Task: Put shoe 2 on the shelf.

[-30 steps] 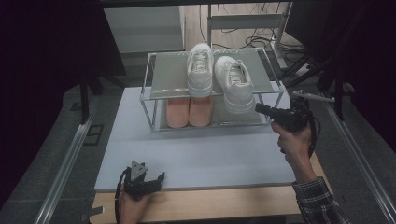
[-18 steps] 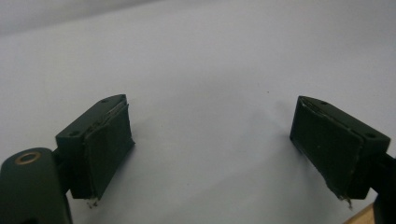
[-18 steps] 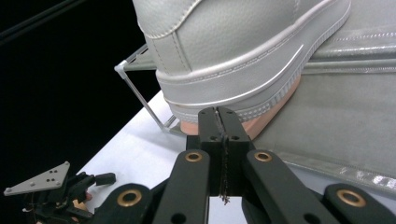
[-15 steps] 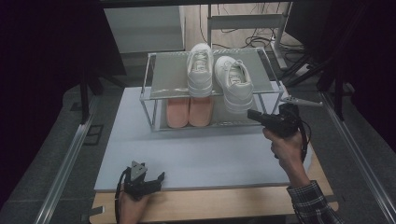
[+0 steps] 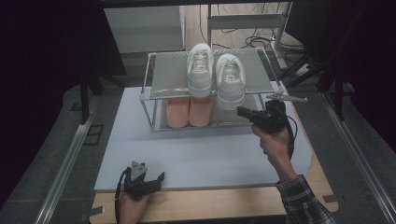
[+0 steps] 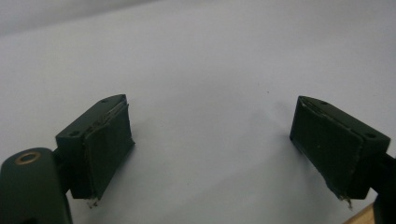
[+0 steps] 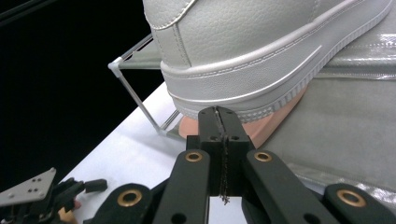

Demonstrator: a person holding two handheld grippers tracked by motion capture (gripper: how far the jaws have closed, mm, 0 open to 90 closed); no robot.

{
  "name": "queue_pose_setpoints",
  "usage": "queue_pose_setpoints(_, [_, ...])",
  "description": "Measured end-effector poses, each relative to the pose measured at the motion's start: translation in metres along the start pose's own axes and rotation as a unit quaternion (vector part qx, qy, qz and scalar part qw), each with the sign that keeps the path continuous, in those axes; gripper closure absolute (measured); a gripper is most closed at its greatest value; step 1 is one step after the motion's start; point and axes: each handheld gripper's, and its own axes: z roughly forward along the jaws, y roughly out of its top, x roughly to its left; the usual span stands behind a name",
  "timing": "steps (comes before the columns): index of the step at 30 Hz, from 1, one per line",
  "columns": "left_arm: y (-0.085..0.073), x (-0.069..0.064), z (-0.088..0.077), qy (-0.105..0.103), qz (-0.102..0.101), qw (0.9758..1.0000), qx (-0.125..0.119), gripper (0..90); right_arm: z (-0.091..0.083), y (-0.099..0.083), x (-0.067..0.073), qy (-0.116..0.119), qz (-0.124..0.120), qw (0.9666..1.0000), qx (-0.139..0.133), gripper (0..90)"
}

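A pair of white sneakers stands on the top shelf of a metal shoe rack, the left sneaker beside the right sneaker. A pink pair sits on the lower shelf. My right gripper is shut with nothing in it, its tips just in front of the right sneaker's heel. In the right gripper view the closed jaws point at the white heel with a pink shoe under it. My left gripper rests at the board's front edge, its pads wide apart over bare white board.
The rack stands at the back of a white board on a wooden table. Metal rails run along both sides. Cables and table legs lie on the floor behind. The left gripper appears low left in the right gripper view.
My right gripper has moved left, in toward the front of the rack by the right sneaker's heel, still shut. The left gripper has stayed put.
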Motion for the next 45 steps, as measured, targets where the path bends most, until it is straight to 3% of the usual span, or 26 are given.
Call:
queue_pose_setpoints(10, [0.0, 0.0, 0.0, 0.0, 0.0, 1.0, 0.001, 12.6, 0.006, 0.005, -0.011, -0.027, 0.019, 0.9994, -0.01, 89.3])
queue_pose_setpoints(12, [0.0, 0.0, 0.0, 0.0, 0.0, 1.0, 0.001, 12.6, 0.005, 0.006, -0.014, -0.047, 0.021, 0.9986, -0.014, 89.3])
queue_pose_setpoints(13, [0.0, 0.0, 0.0, 0.0, 0.0, 1.0, 0.001, 12.6, 0.003, 0.008, -0.018, -0.071, 0.022, 0.9971, -0.016, 89.3])
queue_pose_setpoints(14, [0.0, 0.0, 0.0, 0.0, 0.0, 1.0, 0.001, 12.6, 0.003, 0.008, -0.022, -0.073, 0.026, 0.9968, -0.019, 89.3])
queue_pose_setpoints(15, [0.0, 0.0, 0.0, 0.0, 0.0, 1.0, 0.001, 12.5, 0.002, 0.009, -0.029, -0.066, 0.045, 0.9966, -0.021, 89.3])
queue_pose_setpoints(18, [0.0, 0.0, 0.0, 0.0, 0.0, 1.0, 0.001, 12.5, 0.001, 0.007, -0.036, -0.047, 0.058, 0.997, -0.018, 89.3])
queue_pose_setpoints(24, [0.0, 0.0, 0.0, 0.0, 0.0, 1.0, 0.001, 12.5, 0.001, 0.0, -0.029, -0.014, 0.052, 0.9985, -0.011, 89.3])
queue_pose_setpoints(30, [0.0, 0.0, 0.0, 0.0, 0.0, 1.0, 0.001, 12.5, 0.007, 0.003, -0.018, 0.006, 0.036, 0.9993, -0.005, 89.2])
queue_pose_setpoints(34, [0.0, 0.0, 0.0, 0.0, 0.0, 1.0, 0.001, 12.5, 0.009, 0.005, -0.016, 0.001, 0.027, 0.9996, -0.007, 89.3])
queue_pose_setpoints(36, [0.0, 0.0, 0.0, 0.0, 0.0, 1.0, 0.001, 12.6, 0.009, 0.006, -0.016, -0.018, 0.023, 0.9995, -0.011, 89.4])
queue_pose_setpoints(39, [0.0, 0.0, 0.0, 0.0, 0.0, 1.0, 0.001, 12.6, 0.011, 0.008, -0.022, -0.031, 0.037, 0.9987, -0.016, 89.3])
queue_pose_setpoints(43, [0.0, 0.0, 0.0, 0.0, 0.0, 1.0, 0.001, 12.6, 0.012, 0.009, -0.027, -0.029, 0.047, 0.9983, -0.019, 89.4])
queue_pose_setpoints(45, [0.0, 0.0, 0.0, 0.0, 0.0, 1.0, 0.001, 12.5, 0.012, 0.009, -0.024, -0.033, 0.038, 0.9986, -0.017, 89.4])
